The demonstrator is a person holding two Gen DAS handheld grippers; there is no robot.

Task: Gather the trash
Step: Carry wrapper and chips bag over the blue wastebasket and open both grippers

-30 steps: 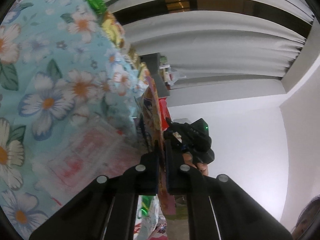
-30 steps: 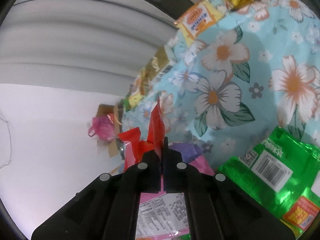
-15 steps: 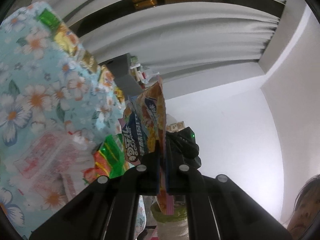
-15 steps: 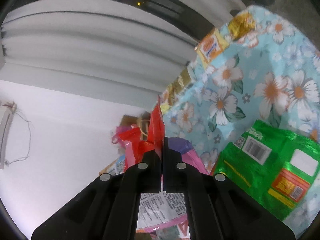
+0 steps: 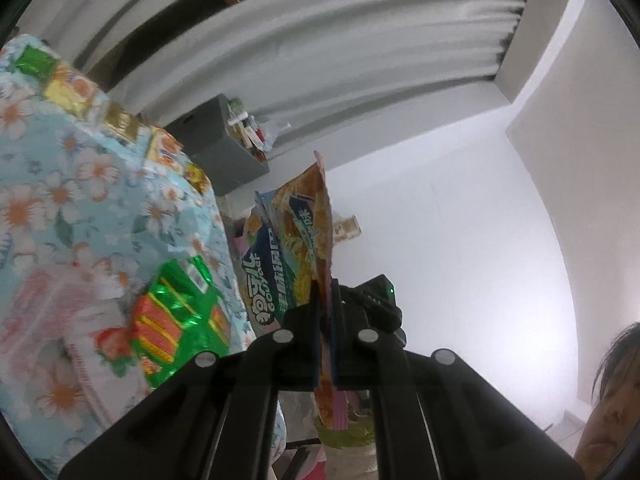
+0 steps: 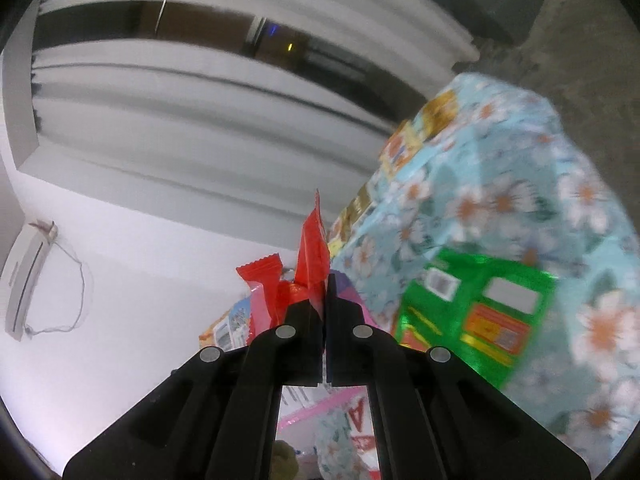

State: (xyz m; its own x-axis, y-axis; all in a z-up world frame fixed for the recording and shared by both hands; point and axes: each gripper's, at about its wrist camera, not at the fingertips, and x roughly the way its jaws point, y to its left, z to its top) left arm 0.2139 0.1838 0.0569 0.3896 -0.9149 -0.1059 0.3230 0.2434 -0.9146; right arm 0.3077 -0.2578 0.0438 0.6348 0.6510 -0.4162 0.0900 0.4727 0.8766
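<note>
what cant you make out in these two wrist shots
- Left wrist: the orange snack bag has its lower part hidden behind the left gripper.
- Right wrist: the red wrapper has its base hidden by the right gripper.
- Right wrist: print on the green packet is motion-blurred.

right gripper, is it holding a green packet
No, the right gripper is shut on a red wrapper; the green packet lies on the floral cloth.

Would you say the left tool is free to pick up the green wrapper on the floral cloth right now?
Probably not: the left tool is shut on an orange snack bag, so the green wrapper must wait.
</note>
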